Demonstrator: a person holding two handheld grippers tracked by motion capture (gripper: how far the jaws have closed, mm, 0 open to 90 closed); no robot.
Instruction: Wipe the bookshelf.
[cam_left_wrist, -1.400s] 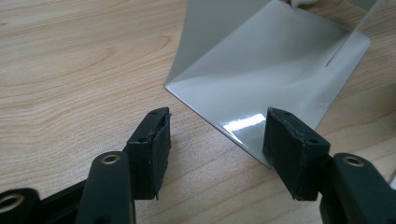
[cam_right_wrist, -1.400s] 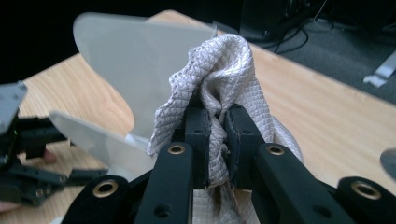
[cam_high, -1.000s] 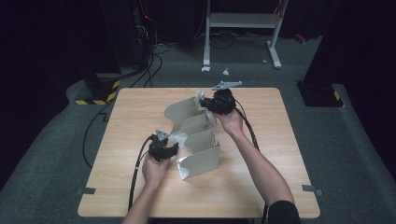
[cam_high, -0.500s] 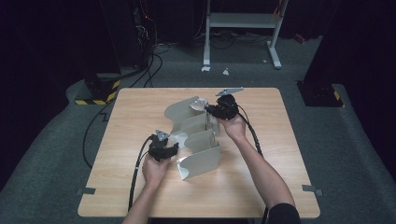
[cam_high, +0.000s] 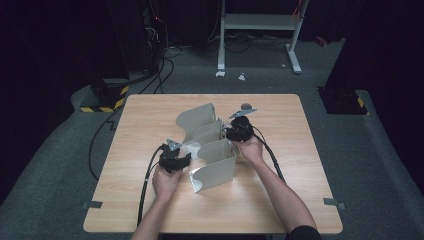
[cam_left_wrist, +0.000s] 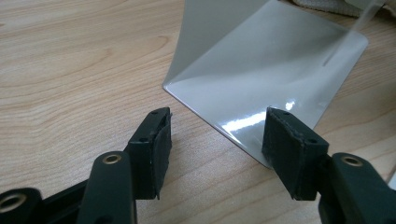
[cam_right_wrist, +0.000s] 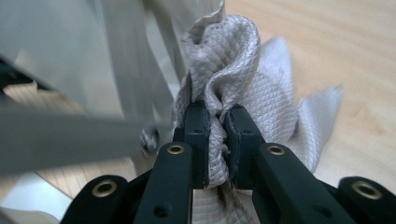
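A grey metal rack with curved upright dividers stands mid-table. My right gripper is at the rack's right side, shut on a bunched grey quilted cloth, which rises above the jaws beside a blurred divider. My left gripper sits at the rack's left side, low on the table. Its jaws stand open astride the corner of a glossy grey base plate, and the pads do not press on it.
The wooden table has bare room at the front and on both sides of the rack. Black cables trail from the grippers off the near edge. On the floor beyond are a white frame and a yellow-black striped block.
My right hand has come down and nearer with the cloth, from the rack's far end to its middle divider. The left hand has stayed put.
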